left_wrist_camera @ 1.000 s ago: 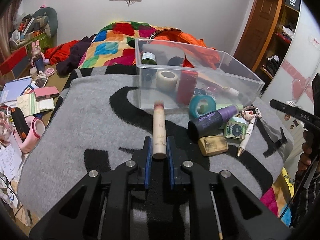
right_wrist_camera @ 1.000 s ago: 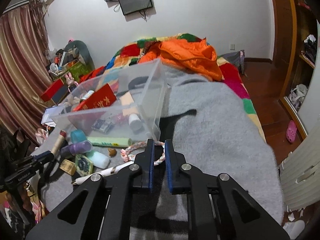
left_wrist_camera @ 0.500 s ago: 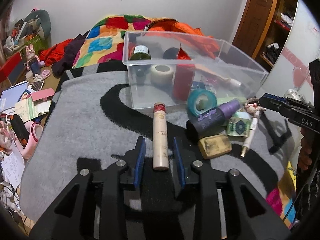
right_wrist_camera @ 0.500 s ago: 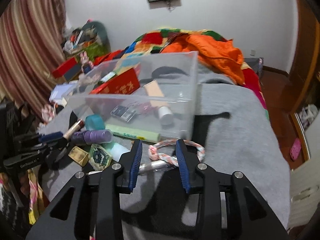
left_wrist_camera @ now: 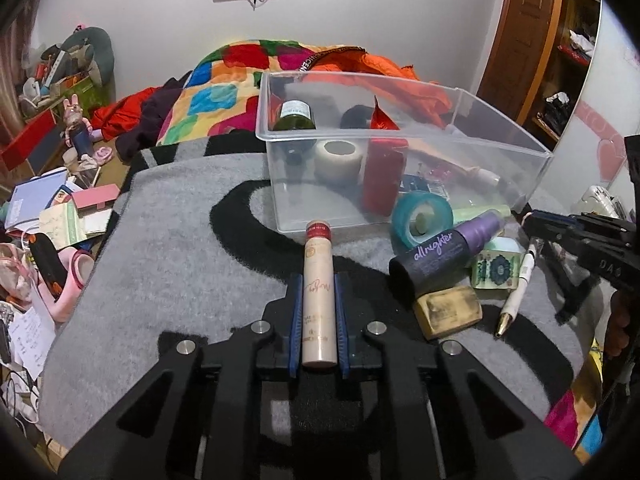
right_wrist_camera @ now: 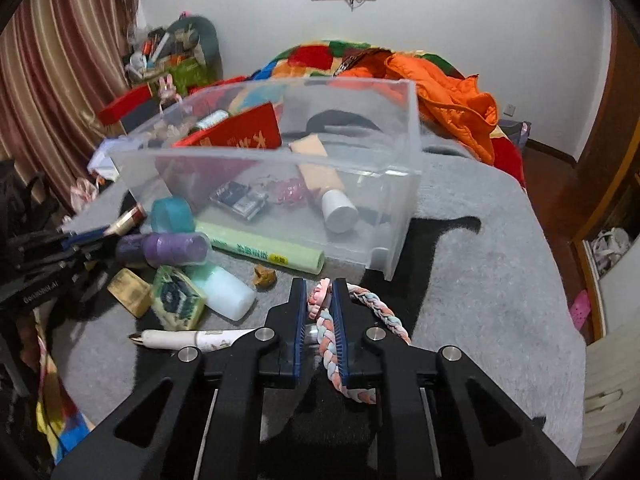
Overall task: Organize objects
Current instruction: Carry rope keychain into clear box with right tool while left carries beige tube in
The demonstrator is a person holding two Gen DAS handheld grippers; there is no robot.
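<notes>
While braided rope (right_wrist_camera: 320,312) is pinched, tube (left_wrist_camera: 318,292) is clamped

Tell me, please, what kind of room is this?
Most likely a bedroom in a home. A bed with a patchwork quilt stands against the wall, a wardrobe is open on the right, and a curtain hangs at the left.
</notes>
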